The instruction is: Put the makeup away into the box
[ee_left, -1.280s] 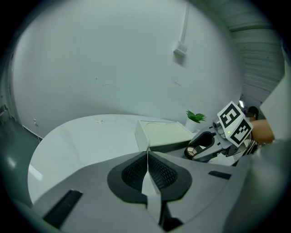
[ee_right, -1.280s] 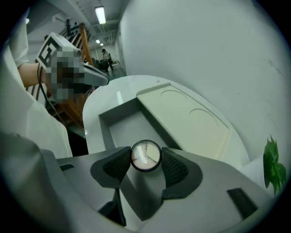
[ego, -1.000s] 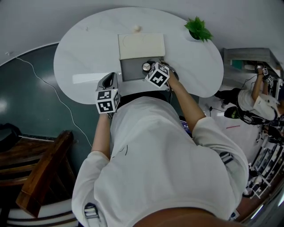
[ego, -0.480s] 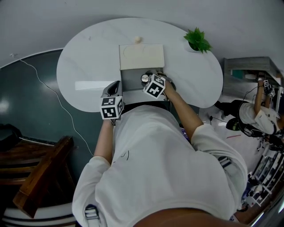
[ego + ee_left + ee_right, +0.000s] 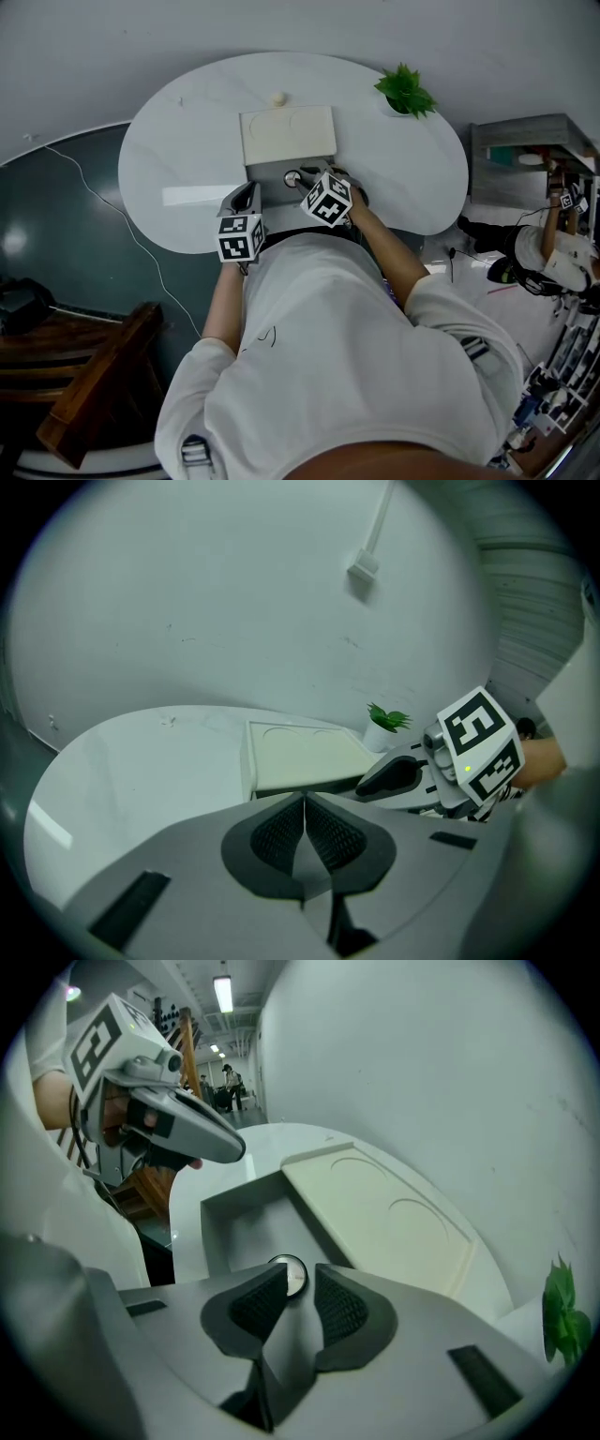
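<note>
Two hand-held claws hover at the near edge of a white oval surface (image 5: 187, 141), seen in the head view from above the person's shoulders. Between them sits an open makeup box (image 5: 267, 172). Its grey compartment faces up, and its cream lid (image 5: 287, 136) lies thrown back flat, away from the person. A small round compact (image 5: 292, 177) lies flat on the compartment floor, face up; being round, it has no long axis. The right claw (image 5: 305, 178) points steeply down just over it. The left claw (image 5: 247, 190) hangs at the box's near left corner. A potted plant (image 5: 405, 89) stands at the far right of the surface.

Left gripper view: the claw's ribbed pads meet, clenched on nothing, and aim towards the lid.

Right gripper view: the jaws have just been closing and stand a narrow gap apart. The compact shows through that gap beyond the tips, lying on the box floor, not pinched.
</note>
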